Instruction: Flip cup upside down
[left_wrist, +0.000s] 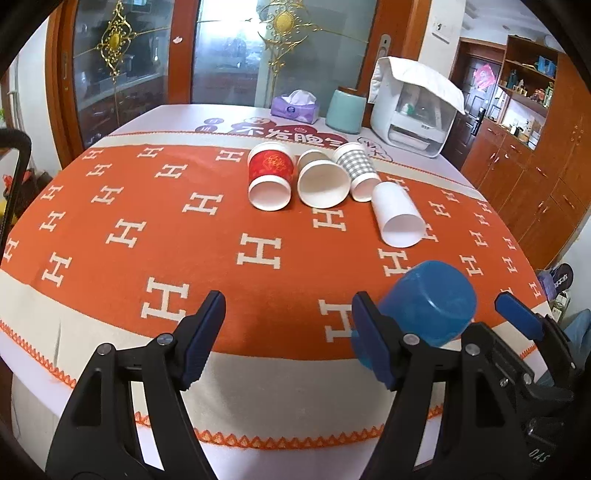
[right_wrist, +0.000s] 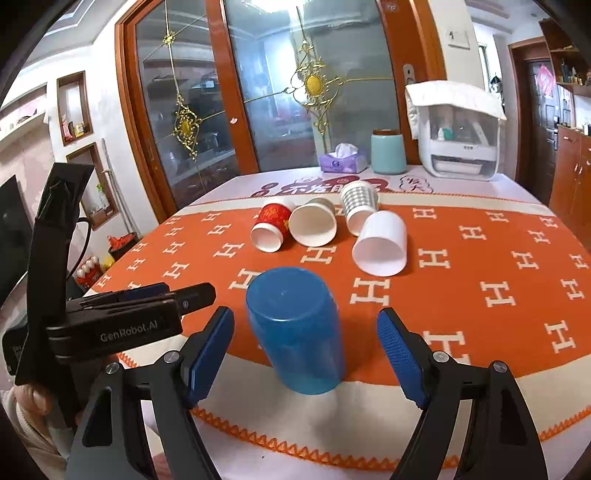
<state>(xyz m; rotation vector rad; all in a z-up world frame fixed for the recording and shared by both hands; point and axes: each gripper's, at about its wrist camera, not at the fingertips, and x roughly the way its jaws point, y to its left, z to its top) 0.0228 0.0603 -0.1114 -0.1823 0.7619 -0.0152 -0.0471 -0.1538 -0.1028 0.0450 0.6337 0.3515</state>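
Observation:
A blue plastic cup (right_wrist: 295, 328) stands upside down near the front edge of the table, base up. My right gripper (right_wrist: 304, 354) is open, its pads either side of the cup and apart from it. In the left wrist view the blue cup (left_wrist: 428, 302) sits to the right, between my left gripper's right finger and the right gripper's blue pad (left_wrist: 519, 319). My left gripper (left_wrist: 288, 332) is open and empty. Further back, several paper cups lie on their sides: red (left_wrist: 270, 177), plain white (left_wrist: 322, 181), checked (left_wrist: 358, 170) and a tall white one (left_wrist: 397, 216).
An orange cloth with white H marks (left_wrist: 147, 221) covers the table. At the back stand a purple tissue box (left_wrist: 295, 107), a teal canister (left_wrist: 346, 110) and a white appliance with a cover (left_wrist: 413, 110). Wooden cabinets (left_wrist: 535, 166) are to the right.

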